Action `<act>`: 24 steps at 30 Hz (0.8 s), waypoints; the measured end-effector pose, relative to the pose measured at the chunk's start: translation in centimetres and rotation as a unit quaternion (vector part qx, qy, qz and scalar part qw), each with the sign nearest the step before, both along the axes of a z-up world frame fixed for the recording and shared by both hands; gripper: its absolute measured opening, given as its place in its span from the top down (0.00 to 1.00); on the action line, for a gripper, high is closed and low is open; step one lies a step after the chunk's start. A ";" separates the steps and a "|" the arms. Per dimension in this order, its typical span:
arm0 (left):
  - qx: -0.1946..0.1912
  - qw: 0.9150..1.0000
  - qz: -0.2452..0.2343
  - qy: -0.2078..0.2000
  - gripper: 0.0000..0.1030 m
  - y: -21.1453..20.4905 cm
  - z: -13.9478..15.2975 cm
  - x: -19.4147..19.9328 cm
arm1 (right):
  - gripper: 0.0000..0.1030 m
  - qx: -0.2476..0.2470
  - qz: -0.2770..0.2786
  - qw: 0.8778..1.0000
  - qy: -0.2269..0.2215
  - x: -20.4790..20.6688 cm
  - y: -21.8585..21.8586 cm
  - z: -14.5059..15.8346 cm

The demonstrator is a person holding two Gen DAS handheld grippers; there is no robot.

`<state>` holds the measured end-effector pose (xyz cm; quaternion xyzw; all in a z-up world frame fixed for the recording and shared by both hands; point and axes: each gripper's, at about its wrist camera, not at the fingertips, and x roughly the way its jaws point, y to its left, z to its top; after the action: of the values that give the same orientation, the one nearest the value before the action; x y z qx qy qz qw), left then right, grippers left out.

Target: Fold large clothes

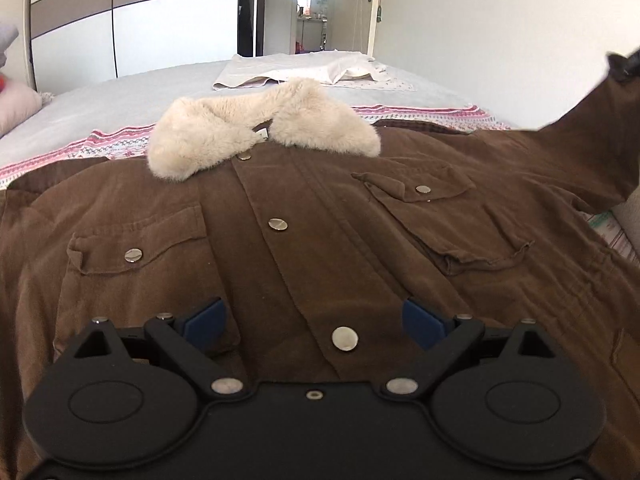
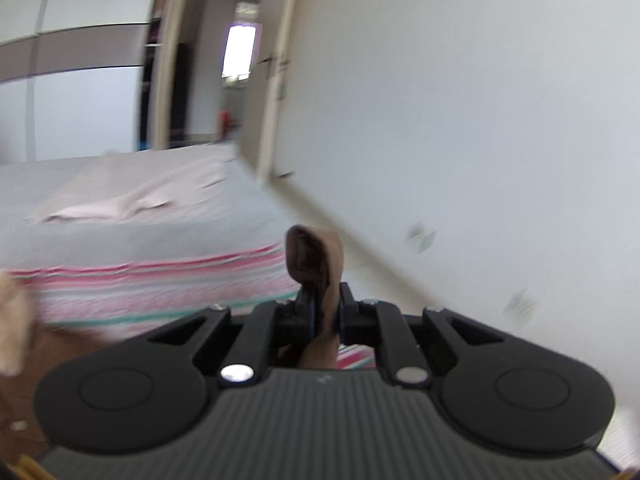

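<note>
Clamped on a brown sleeve cuff, the right gripper is lifting it beside the jacket lying buttoned on the bed, while the left gripper is hovering spread and empty over the jacket's placket, so that thin pinch risks slipping and dropping the sleeve.

Right view motion-blurred, jacket hem cut off, sleeve end perhaps hidden

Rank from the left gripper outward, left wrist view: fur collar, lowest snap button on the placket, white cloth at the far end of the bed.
From the left gripper:
1. Lowest snap button, between the open fingers, on the brown jacket.
2. Fur collar, top centre of the jacket.
3. White cloth, far end of the bed.
</note>
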<state>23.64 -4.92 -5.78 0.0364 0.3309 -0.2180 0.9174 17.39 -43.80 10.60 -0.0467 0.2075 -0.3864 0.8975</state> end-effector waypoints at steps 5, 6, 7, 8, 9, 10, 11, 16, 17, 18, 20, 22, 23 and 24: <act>0.013 1.000 -0.018 0.003 0.08 -1.5 1.0 1.1 | 0.91 0.020 -0.070 0.997 0.040 -0.9 -6.8 -1.3; 0.015 1.000 -0.025 -0.004 0.08 -2.3 1.6 1.6 | 0.91 0.028 -0.078 0.996 0.046 -1.1 -7.9 -1.9; 0.018 0.999 -0.034 -0.014 0.08 -3.3 2.3 2.2 | 0.91 0.038 -0.083 0.995 0.047 -1.3 -9.0 -2.5; 0.022 0.998 -0.044 -0.028 0.10 -4.4 3.0 2.9 | 0.91 0.048 -0.085 0.994 0.048 -1.5 -9.7 -3.1; 0.028 0.997 -0.052 -0.046 0.10 -5.7 3.7 3.5 | 0.91 0.054 -0.087 0.994 0.050 -1.7 -10.3 -3.7; 0.033 0.996 -0.057 -0.064 0.11 -7.2 4.4 4.3 | 0.91 0.056 -0.087 0.993 0.051 -1.7 -10.6 -4.2; 0.032 0.994 -0.066 -0.077 0.21 -8.7 4.9 5.0 | 0.91 0.058 -0.086 0.993 0.051 -1.9 -10.9 -4.7; -0.015 0.993 -0.107 -0.055 0.50 -16.8 4.9 9.5 | 0.91 0.072 -0.085 0.993 0.049 -2.0 -12.2 -5.3; -0.023 0.992 -0.115 -0.046 0.56 -18.6 4.4 10.4 | 0.91 0.066 -0.088 0.992 0.054 -2.0 -12.4 -5.3; -0.030 0.992 -0.120 -0.039 0.58 -20.2 3.8 11.2 | 0.94 0.055 -0.094 0.992 0.059 -2.1 -12.6 -5.3; -0.044 0.990 -0.131 -0.029 0.61 -23.3 2.4 12.6 | 0.99 0.004 -0.118 0.990 0.078 -2.6 -12.8 -5.3; -0.053 0.990 -0.132 -0.004 0.62 -26.2 0.4 13.9 | 0.99 0.024 -0.114 0.991 0.070 -3.6 -13.7 -5.3; -0.054 0.989 -0.133 0.015 0.62 -27.7 -0.9 14.3 | 0.99 0.041 -0.109 0.992 0.059 -4.0 -14.2 -5.4; -0.049 0.990 -0.130 0.013 0.62 -28.9 -2.1 14.2 | 0.99 0.052 -0.110 0.992 0.046 -4.6 -14.6 -5.3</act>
<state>37.87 -33.79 -7.87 0.0314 0.3241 -0.3515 0.8777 12.79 -58.36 5.27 0.0051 0.2722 -0.4685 0.8404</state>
